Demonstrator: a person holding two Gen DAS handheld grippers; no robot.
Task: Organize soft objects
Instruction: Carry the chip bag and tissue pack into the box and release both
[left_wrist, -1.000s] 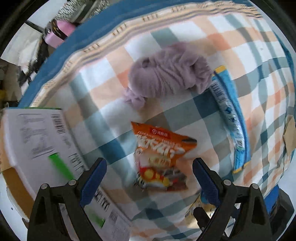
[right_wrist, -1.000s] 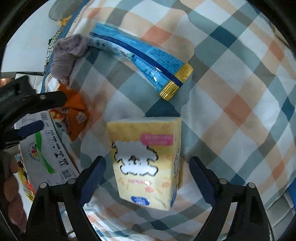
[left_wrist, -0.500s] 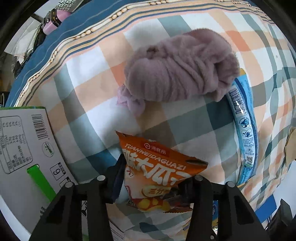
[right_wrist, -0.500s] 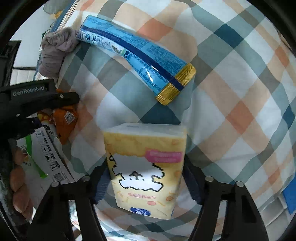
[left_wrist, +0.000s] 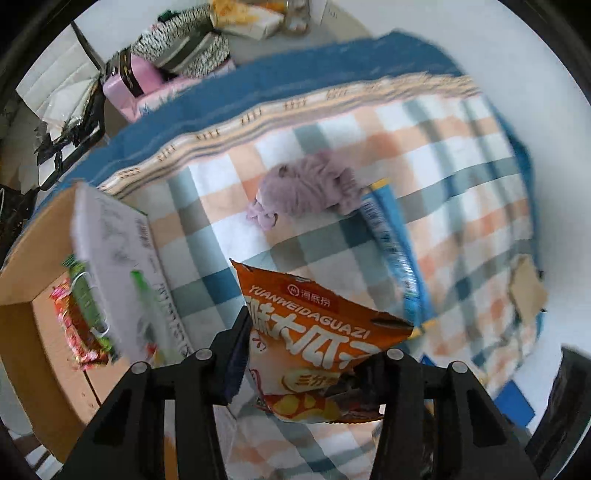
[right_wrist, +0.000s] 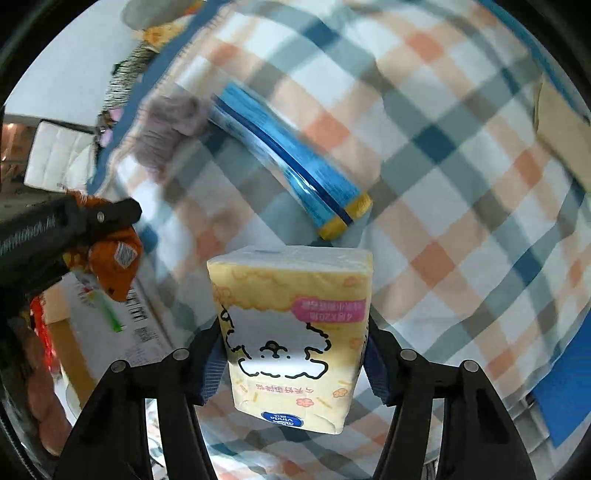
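My left gripper (left_wrist: 306, 354) is shut on an orange snack bag (left_wrist: 314, 332) and holds it above the plaid bedspread (left_wrist: 461, 177). The bag also shows in the right wrist view (right_wrist: 114, 266), held by the left gripper (right_wrist: 74, 229). My right gripper (right_wrist: 295, 354) is shut on a yellow tissue pack (right_wrist: 291, 332) lifted off the bedspread (right_wrist: 461, 184). A purple knitted cloth (left_wrist: 314, 184) lies on the bed beside a blue packet (left_wrist: 391, 243). Both also show in the right wrist view: the cloth (right_wrist: 166, 129) and the blue packet (right_wrist: 291, 162).
An open cardboard box (left_wrist: 33, 321) with a white flap (left_wrist: 118, 258) stands at the left, with a colourful packet (left_wrist: 77, 332) inside. The box flap shows in the right wrist view (right_wrist: 122, 325). A pink case (left_wrist: 125, 85) and clutter lie beyond the bed. A cardboard piece (left_wrist: 524, 288) lies right.
Both grippers have shut on their objects and lifted them: the left on the orange snack bag, the right on the tissue pack. The left gripper has pulled back towards the box.
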